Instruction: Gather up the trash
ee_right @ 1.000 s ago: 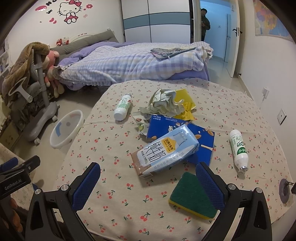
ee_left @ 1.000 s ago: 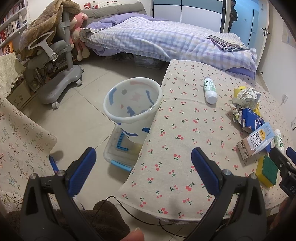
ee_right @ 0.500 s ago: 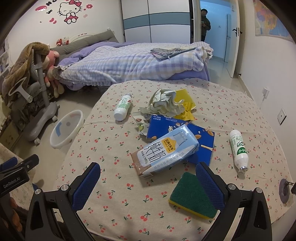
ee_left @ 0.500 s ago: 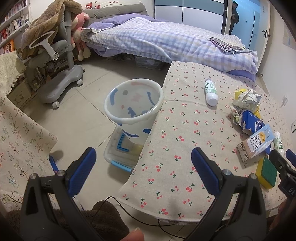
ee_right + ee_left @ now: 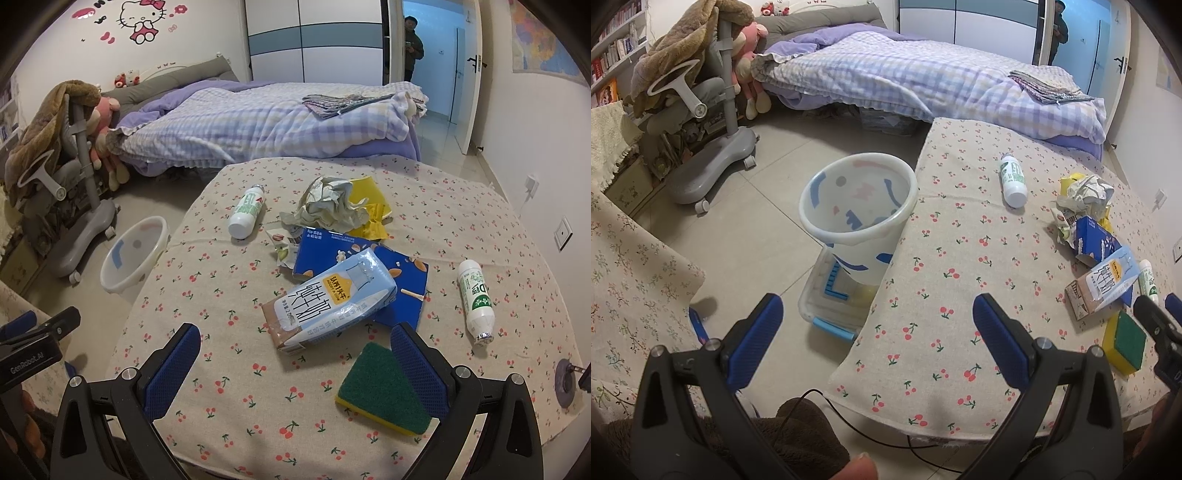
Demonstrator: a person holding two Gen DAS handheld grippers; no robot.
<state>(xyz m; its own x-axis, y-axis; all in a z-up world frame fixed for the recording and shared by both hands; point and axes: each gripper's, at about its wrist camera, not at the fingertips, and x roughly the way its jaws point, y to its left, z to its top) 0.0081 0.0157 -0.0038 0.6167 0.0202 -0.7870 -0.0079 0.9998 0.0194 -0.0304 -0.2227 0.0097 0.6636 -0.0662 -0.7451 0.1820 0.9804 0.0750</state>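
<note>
Trash lies on the cherry-print table (image 5: 221, 369): a light-blue milk carton (image 5: 328, 299) on a flattened dark-blue box (image 5: 402, 284), crumpled paper (image 5: 328, 203) over a yellow wrapper (image 5: 369, 206), a small snack wrapper (image 5: 282, 243), and two white bottles (image 5: 245, 216) (image 5: 474, 299). My right gripper (image 5: 295, 362) is open and empty above the table's near edge, just short of the carton. My left gripper (image 5: 879, 332) is open and empty over the table's left edge. The white patterned bin (image 5: 858, 218) stands on the floor beside the table; it also shows in the right wrist view (image 5: 129, 254).
A green-and-yellow sponge (image 5: 384, 391) lies by my right gripper's right finger. A clear plastic box (image 5: 831, 306) sits on the floor under the bin. A grey chair (image 5: 709, 147), a bed (image 5: 923, 81) and a second covered table (image 5: 628, 277) surround the area.
The left wrist view has pulled back slightly from the table and the bin. The right wrist view is almost unchanged. Both grippers stay open.
</note>
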